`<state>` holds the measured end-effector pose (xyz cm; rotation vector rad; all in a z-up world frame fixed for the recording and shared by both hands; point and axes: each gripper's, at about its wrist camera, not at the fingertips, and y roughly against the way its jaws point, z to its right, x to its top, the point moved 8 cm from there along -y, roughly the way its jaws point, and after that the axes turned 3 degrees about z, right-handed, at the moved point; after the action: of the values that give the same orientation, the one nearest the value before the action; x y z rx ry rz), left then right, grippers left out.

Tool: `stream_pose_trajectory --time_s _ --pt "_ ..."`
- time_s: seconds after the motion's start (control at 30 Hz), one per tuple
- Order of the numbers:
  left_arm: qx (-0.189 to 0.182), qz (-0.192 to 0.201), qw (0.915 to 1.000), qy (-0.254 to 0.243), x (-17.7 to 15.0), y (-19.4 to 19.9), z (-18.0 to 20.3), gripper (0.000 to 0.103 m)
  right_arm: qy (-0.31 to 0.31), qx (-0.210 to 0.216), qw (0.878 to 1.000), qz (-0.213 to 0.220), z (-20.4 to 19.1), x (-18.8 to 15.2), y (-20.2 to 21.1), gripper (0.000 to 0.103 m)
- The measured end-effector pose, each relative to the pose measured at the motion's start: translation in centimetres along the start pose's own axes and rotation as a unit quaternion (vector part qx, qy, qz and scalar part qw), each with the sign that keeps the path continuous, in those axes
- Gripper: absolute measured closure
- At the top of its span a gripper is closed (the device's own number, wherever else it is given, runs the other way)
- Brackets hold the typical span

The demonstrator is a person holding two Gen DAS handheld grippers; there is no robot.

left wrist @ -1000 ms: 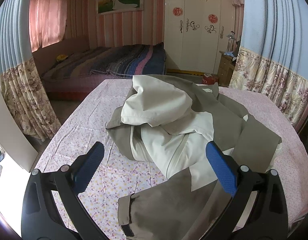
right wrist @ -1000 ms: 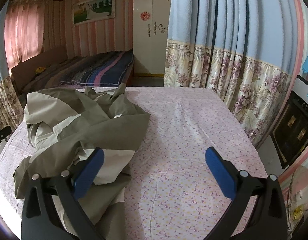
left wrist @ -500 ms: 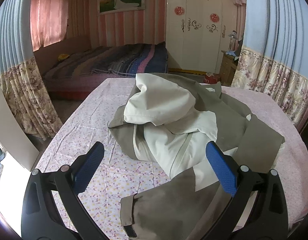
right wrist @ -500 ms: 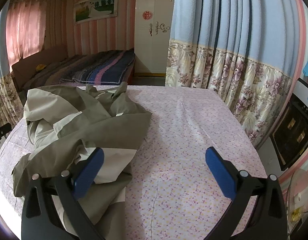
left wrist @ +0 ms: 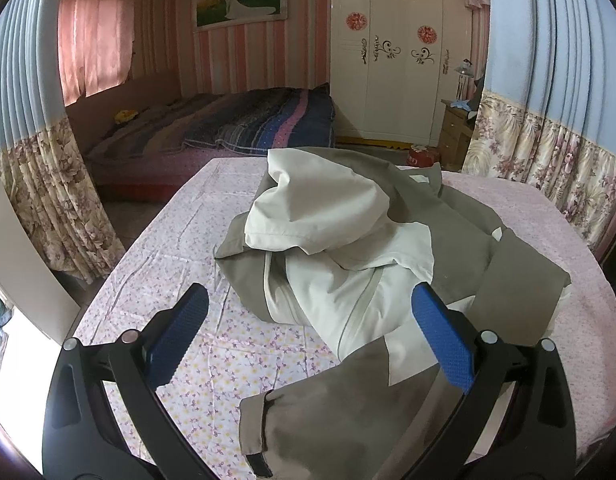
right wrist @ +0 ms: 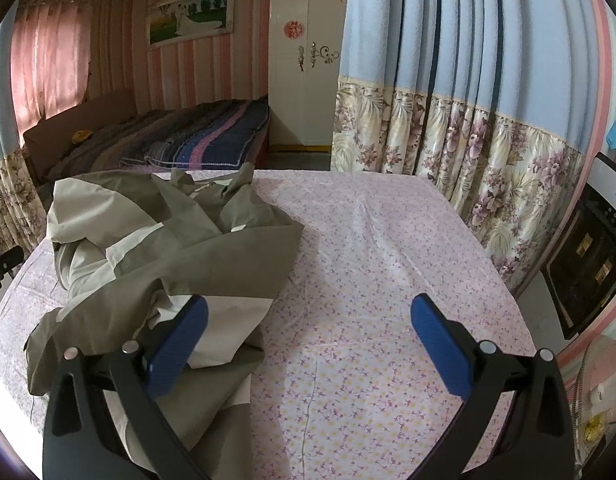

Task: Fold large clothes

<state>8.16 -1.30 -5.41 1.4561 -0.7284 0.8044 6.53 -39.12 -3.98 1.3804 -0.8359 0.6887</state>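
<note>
The left gripper point(left wrist: 308, 320) has its jaws spread wide, holding nothing, above the crumpled olive-and-cream jacket point(left wrist: 348, 260) ahead. The right gripper point(right wrist: 308, 320) is equally wide and empty, the jacket point(right wrist: 167, 248) ahead-left on the floral tablecloth point(right wrist: 388, 260). No legible writing.

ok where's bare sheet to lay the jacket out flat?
Widest free patch: floral sheet right of the jacket, running to the flowered curtain. A narrower strip lies left of the jacket, toward the table's edge. Crowded: the middle and near-left, under the crumpled heap. Both grippers open, empty.
</note>
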Motion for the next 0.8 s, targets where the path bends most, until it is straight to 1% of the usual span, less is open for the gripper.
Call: stream_pose_trajectory --time_s 0.43,0.8 --pt "0.004 -0.005 1.0 -0.005 0.0 -1.0 0.1 0.003 0.001 0.0 1.0 -0.011 -0.1 -0.3 -1.4 0.002" --pt "0.0 -0.008 0.9999 -0.013 0.4 -2.0 1.1 0.003 0.003 -0.001 1.0 -0.018 -0.4 -0.2 -2.4 0.002"
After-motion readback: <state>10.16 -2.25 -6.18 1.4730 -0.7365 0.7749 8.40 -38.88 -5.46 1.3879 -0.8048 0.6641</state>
